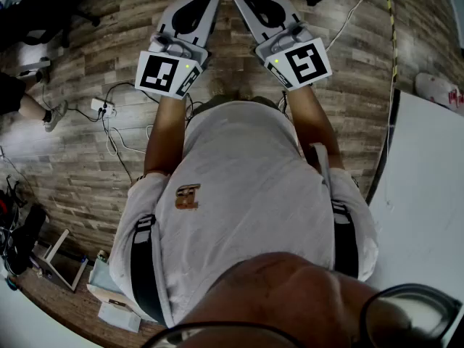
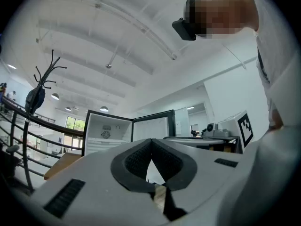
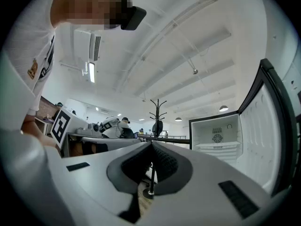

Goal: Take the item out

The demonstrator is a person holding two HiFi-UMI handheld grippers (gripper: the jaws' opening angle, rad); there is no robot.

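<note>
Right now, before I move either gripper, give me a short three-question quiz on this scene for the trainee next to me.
1. True or false: the left gripper and the right gripper both have their jaws shut with nothing between them.
2. Multiple choice: the white refrigerator with a black door frame A) has its door open, B) has its door closed, C) lies on its side.
3. Fill in: the brown plank floor under the person looks like ___.

Key: 1 true; 2 A; 3 wood.
</note>
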